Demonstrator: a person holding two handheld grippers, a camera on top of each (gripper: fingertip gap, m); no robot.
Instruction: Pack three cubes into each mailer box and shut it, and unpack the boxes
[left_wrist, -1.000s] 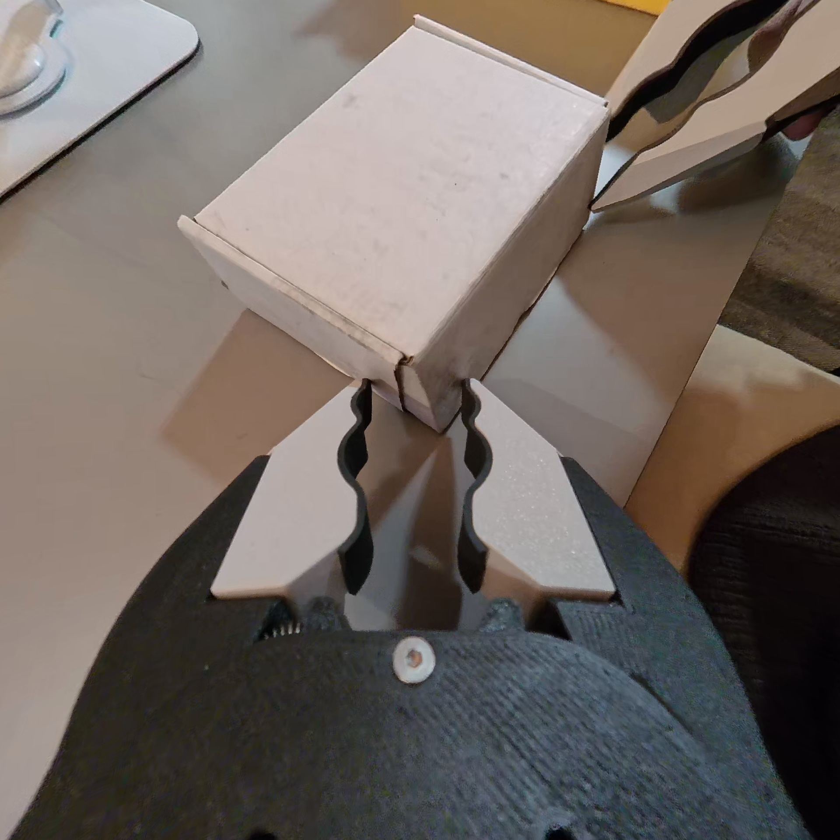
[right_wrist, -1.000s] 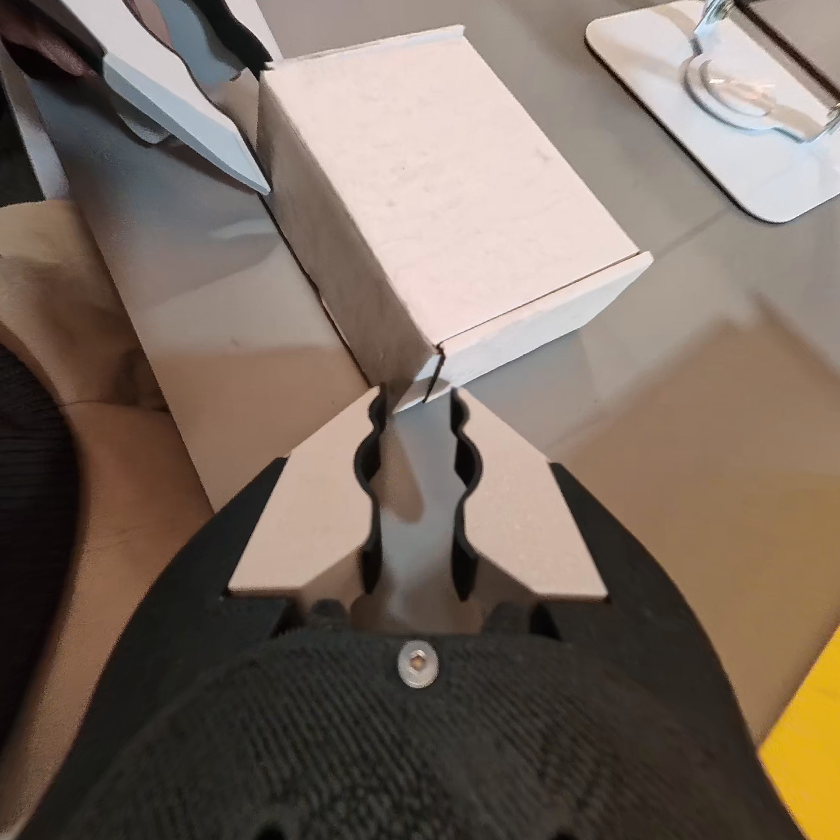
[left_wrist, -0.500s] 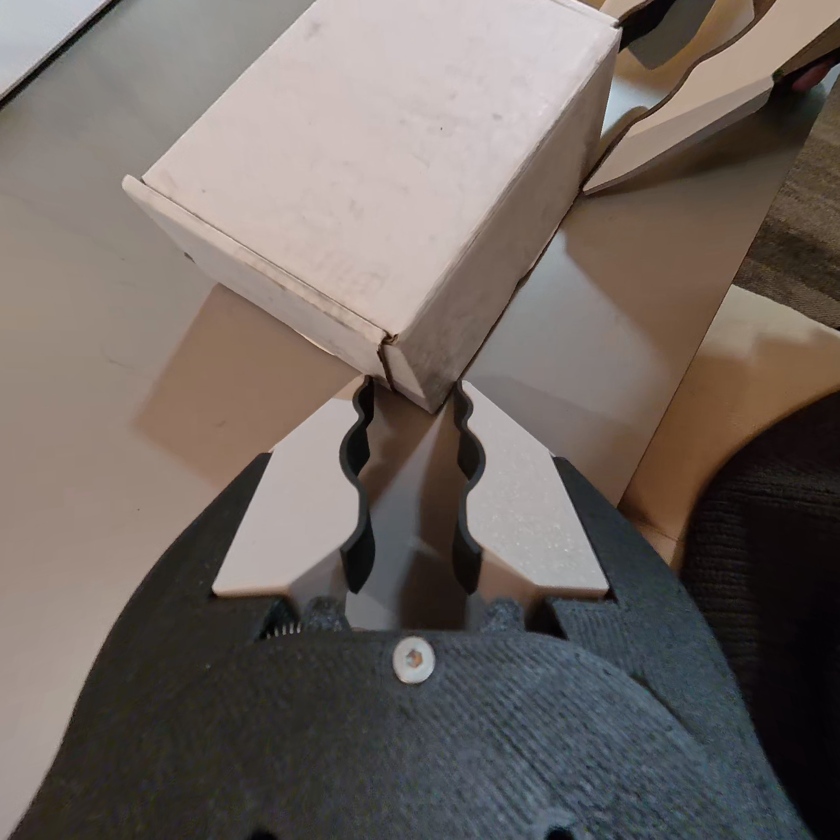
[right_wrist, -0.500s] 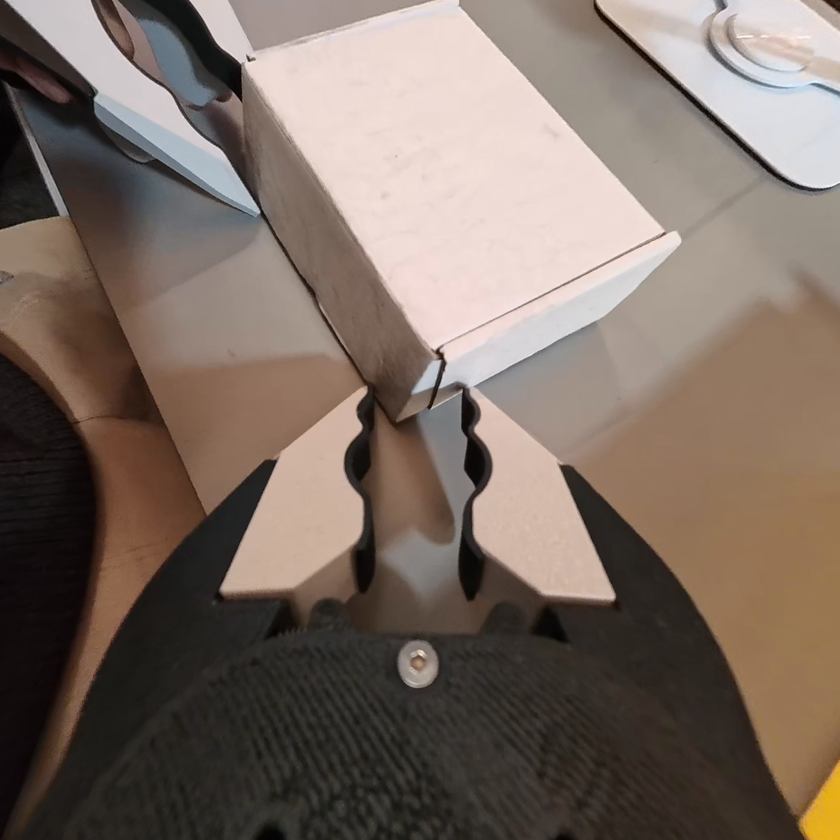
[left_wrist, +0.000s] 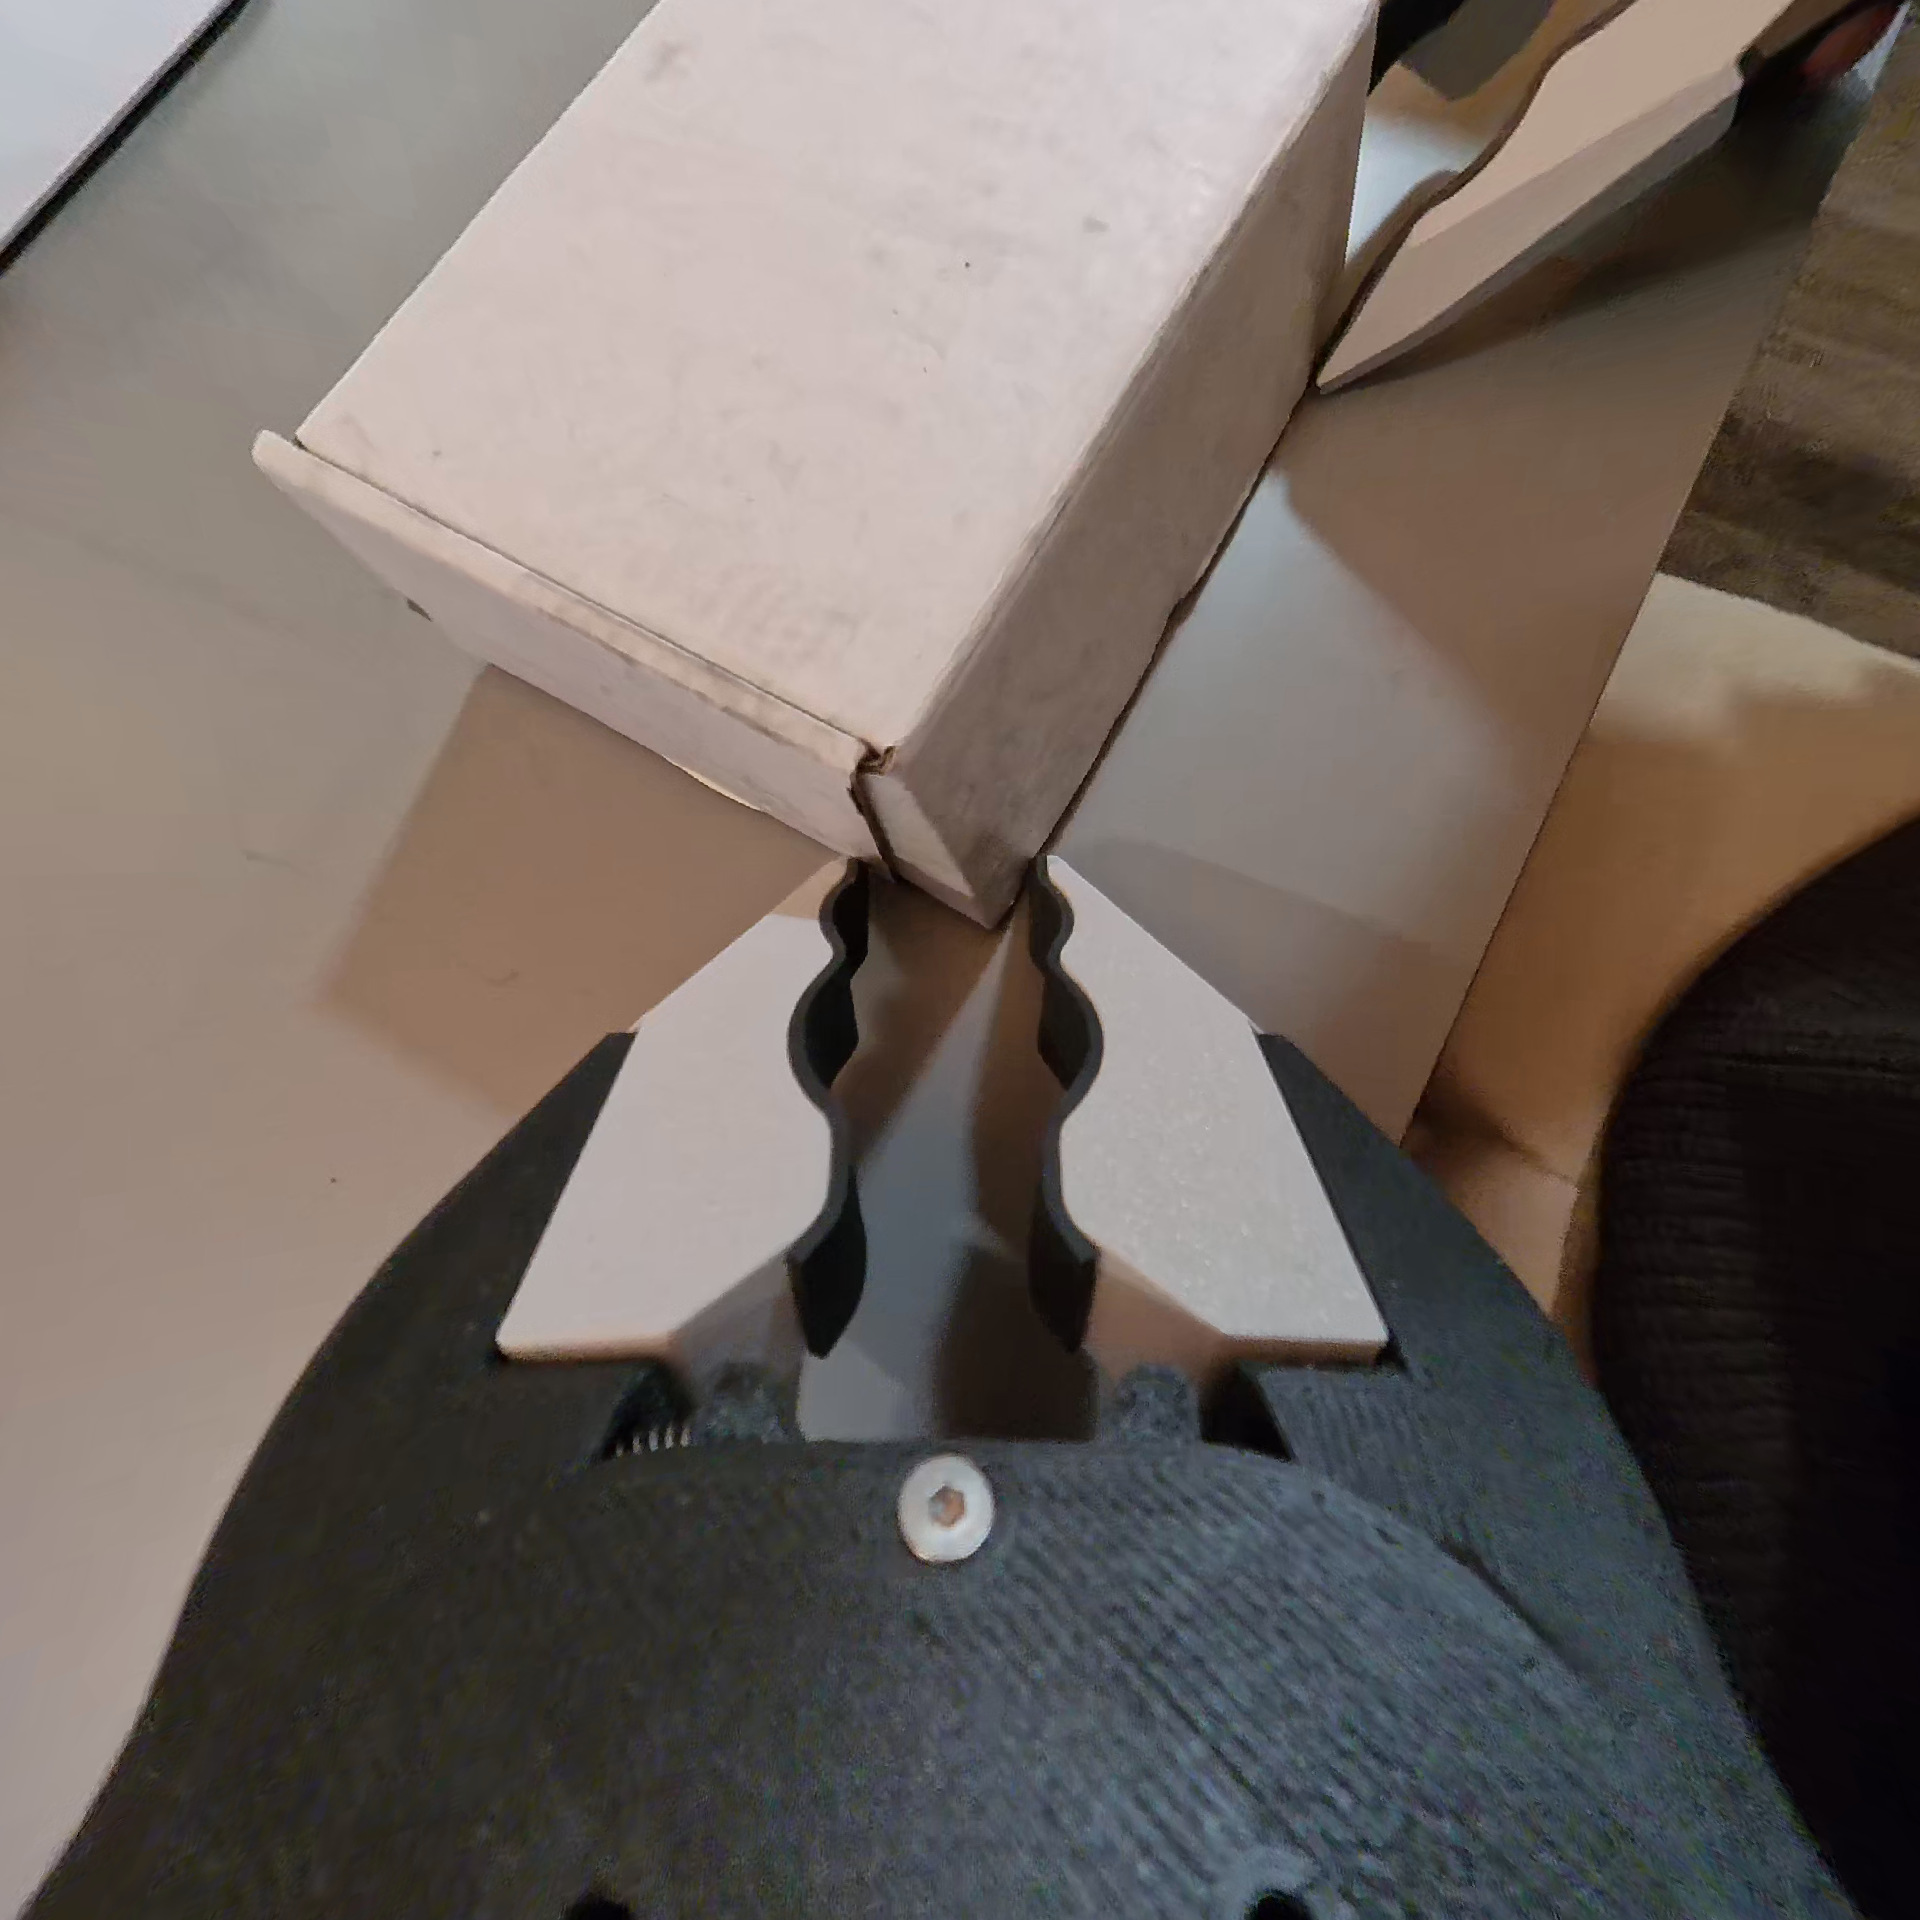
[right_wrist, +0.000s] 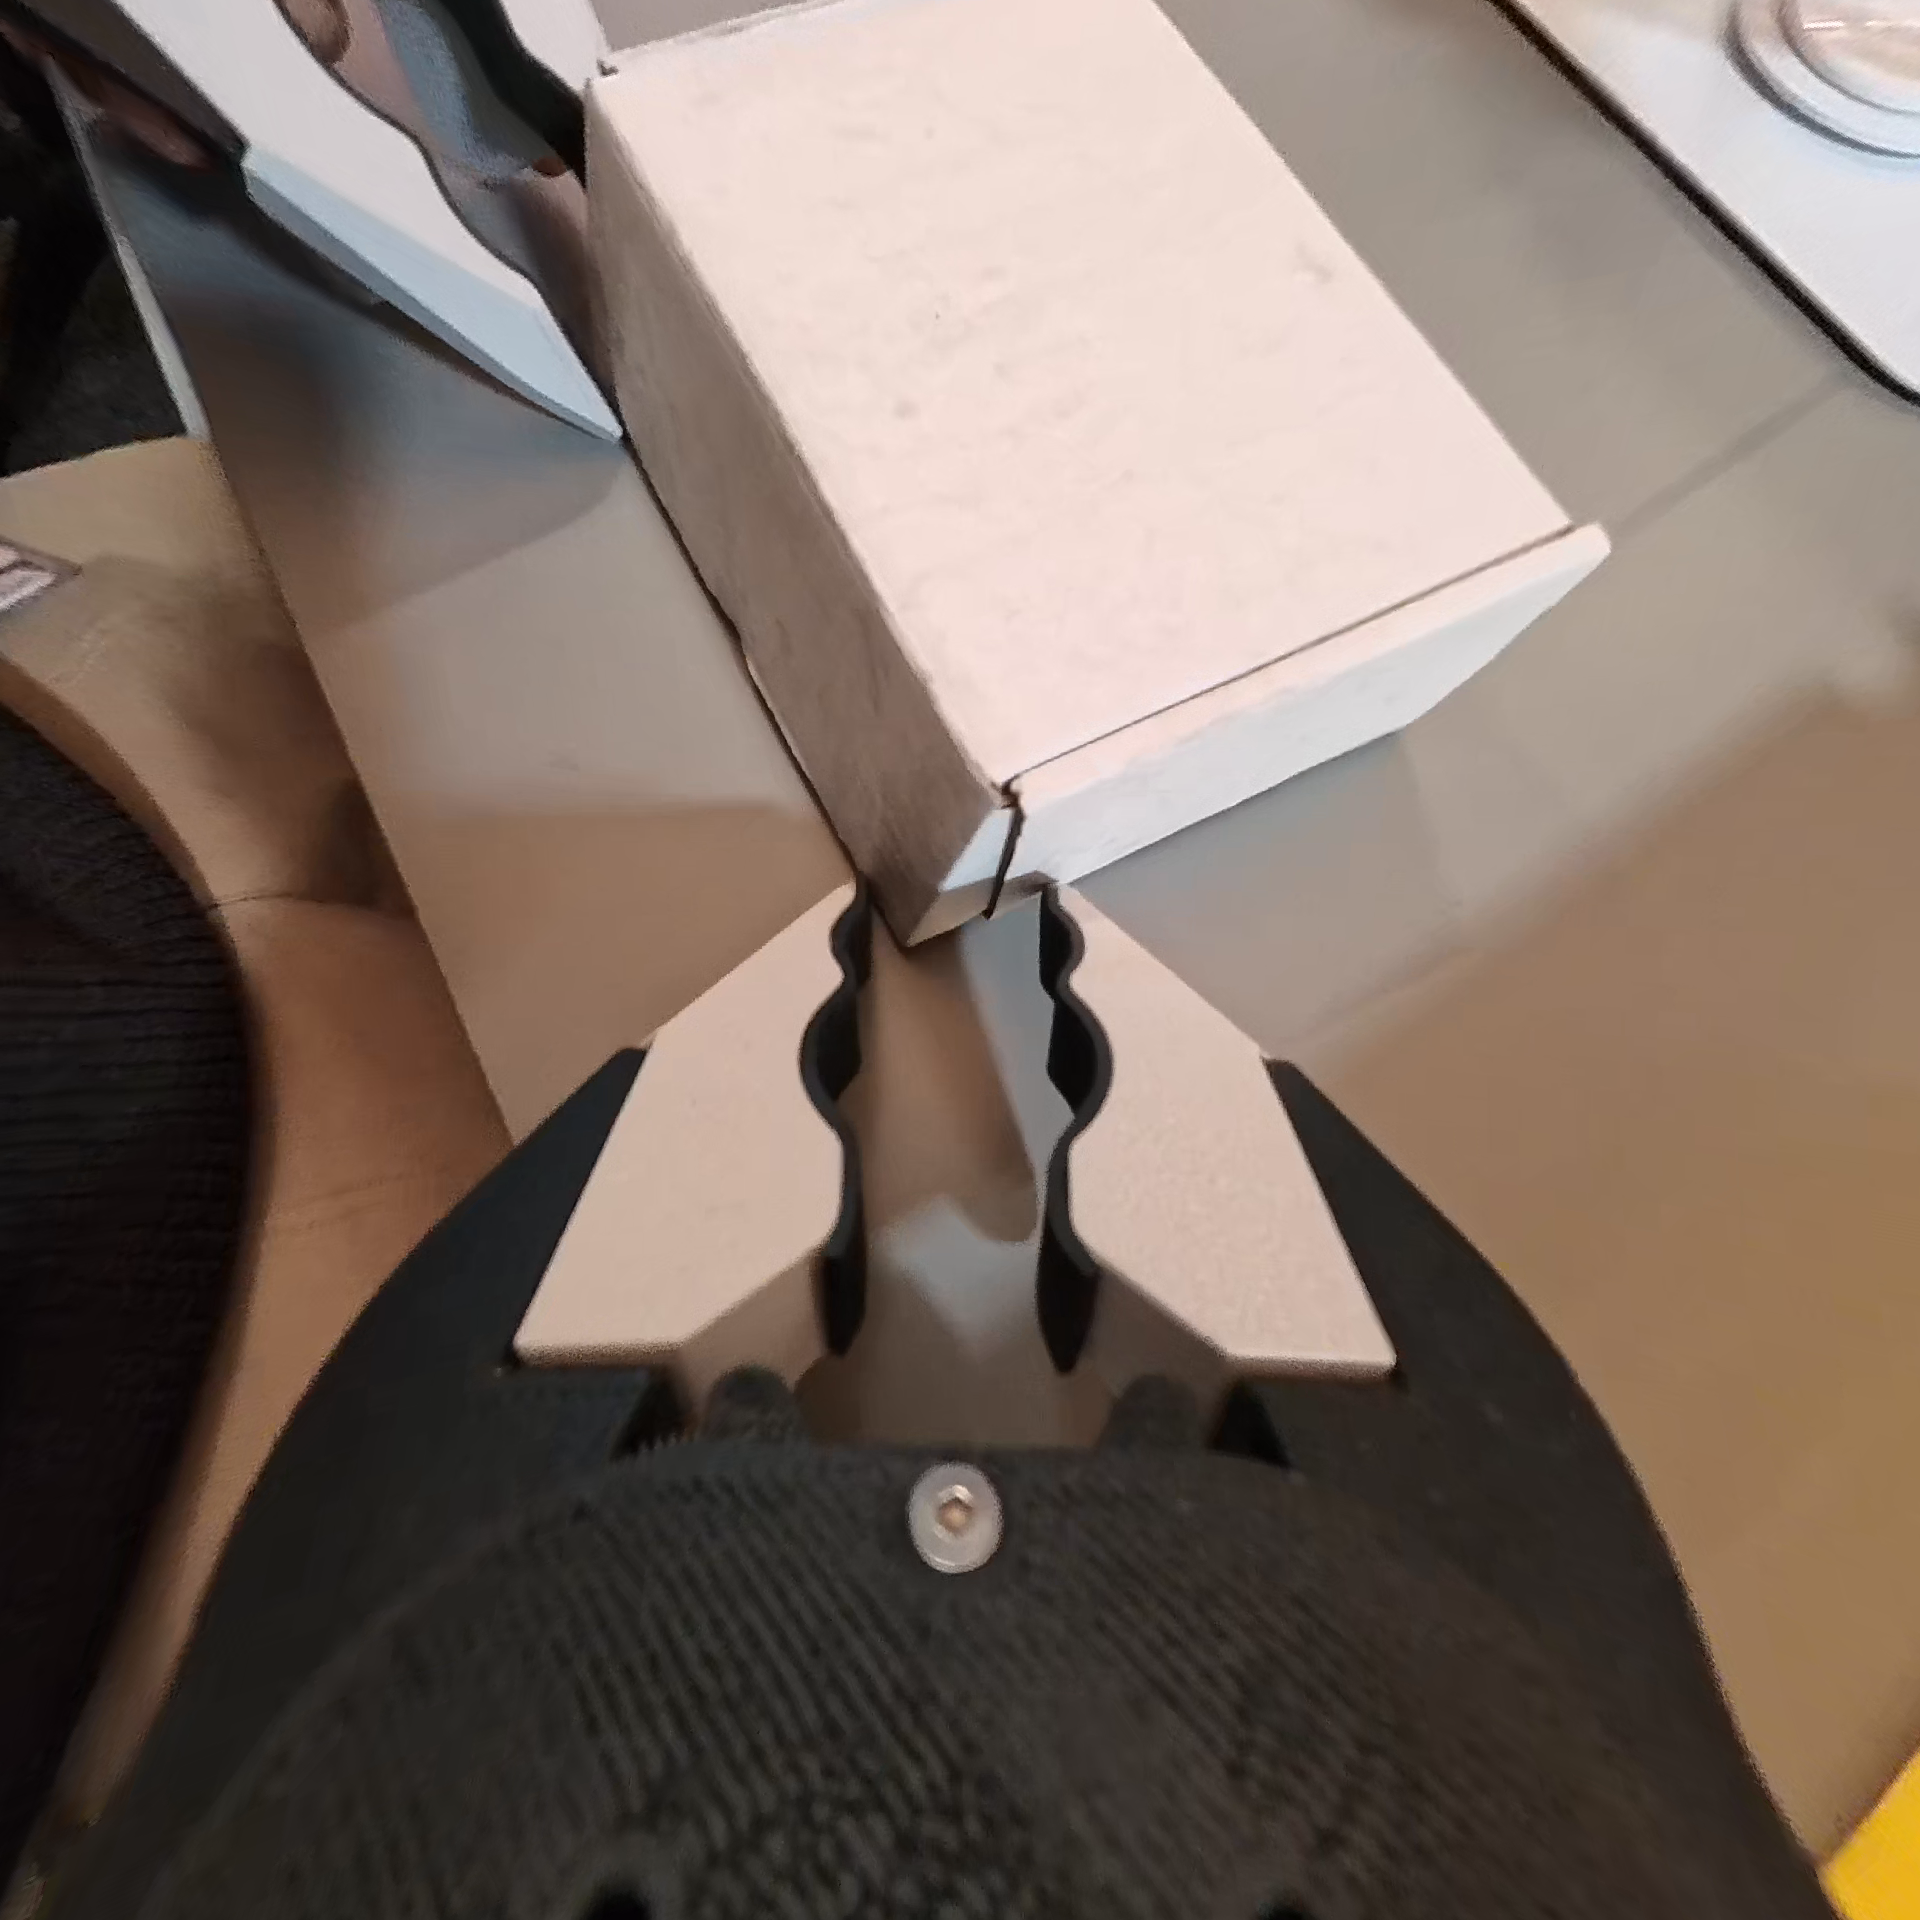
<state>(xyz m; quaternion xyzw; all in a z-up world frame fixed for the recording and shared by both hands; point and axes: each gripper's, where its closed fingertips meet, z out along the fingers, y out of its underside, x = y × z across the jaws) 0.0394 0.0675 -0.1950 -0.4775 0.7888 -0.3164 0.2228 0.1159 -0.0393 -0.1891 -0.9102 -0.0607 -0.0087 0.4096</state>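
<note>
A closed white mailer box (left_wrist: 831, 364) hangs a little above the grey table (left_wrist: 208, 935), with its shadow below it. My left gripper (left_wrist: 943, 888) pinches the box's near bottom corner between its fingertips. My right gripper (right_wrist: 956, 904) pinches the opposite bottom corner of the same box (right_wrist: 1039, 364). Each gripper also shows far off in the other's view: the right one in the left wrist view (left_wrist: 1558, 177), the left one in the right wrist view (right_wrist: 416, 229). No cubes are in view; the box's inside is hidden.
A white flat plate with a clear round piece (right_wrist: 1766, 135) lies at the far right of the table. A yellow thing (right_wrist: 1881, 1849) shows at the bottom right. The table edge (left_wrist: 1507, 987) runs close by, with a tan surface and dark knit clothing (left_wrist: 1766, 1403) beyond it. There is about 15 centimeters between the tips of the two grippers.
Both grippers have kept their hold on the box corners and lifted the box. It looms larger, and the table and white plate have slid away towards the frame edges.
</note>
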